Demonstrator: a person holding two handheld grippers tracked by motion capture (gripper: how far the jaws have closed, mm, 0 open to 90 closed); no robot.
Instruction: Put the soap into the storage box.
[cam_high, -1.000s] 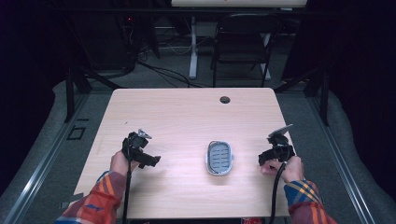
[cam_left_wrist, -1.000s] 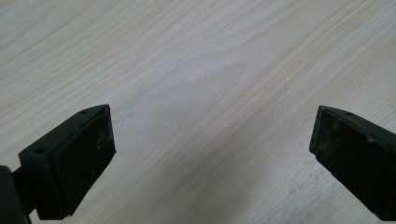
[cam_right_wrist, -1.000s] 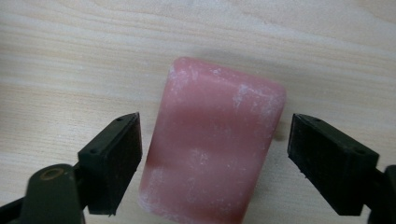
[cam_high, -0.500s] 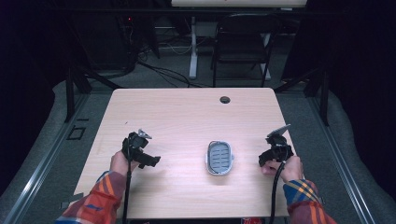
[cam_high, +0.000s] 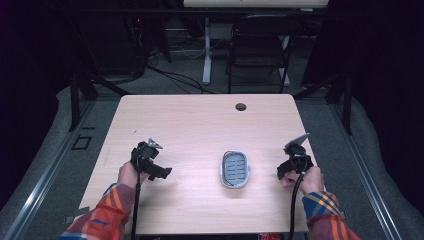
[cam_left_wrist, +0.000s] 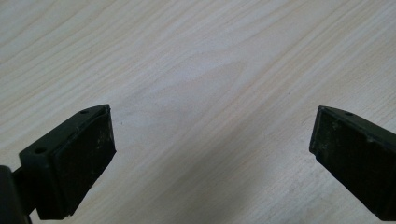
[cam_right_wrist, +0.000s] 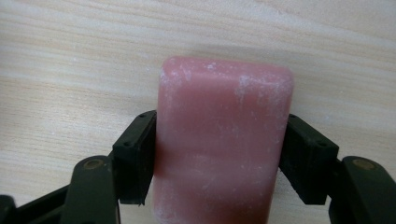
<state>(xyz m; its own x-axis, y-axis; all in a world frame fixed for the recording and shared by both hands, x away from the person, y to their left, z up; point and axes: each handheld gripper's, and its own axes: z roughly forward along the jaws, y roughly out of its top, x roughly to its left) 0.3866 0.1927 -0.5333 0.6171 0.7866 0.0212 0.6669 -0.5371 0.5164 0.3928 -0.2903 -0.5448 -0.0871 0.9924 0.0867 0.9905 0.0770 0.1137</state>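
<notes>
A pink bar of soap (cam_right_wrist: 225, 105), dusted with white, sits upright between my right gripper's jaws over the wooden table. My right gripper (cam_right_wrist: 219, 144) is shut on it, one pad pressing each long side. In the high view, the right gripper (cam_high: 291, 167) is near the table's right edge, to the right of a grey oval soap dish (cam_high: 235, 169) with a ribbed floor. My left gripper (cam_left_wrist: 212, 137) stands open over bare wood with nothing between its jaws. In the high view, the left gripper (cam_high: 156, 169) is at the table's left, well apart from the dish.
The light wooden table (cam_high: 200, 125) has a dark cable hole (cam_high: 241, 106) near its far edge. A folding chair (cam_high: 260, 50) and a desk leg (cam_high: 206, 55) stand beyond it on the grey floor. The person's plaid sleeves (cam_high: 100, 215) come in at the bottom.
My right gripper has shifted very slightly toward the person's side. The left gripper and the soap dish have stayed put.
</notes>
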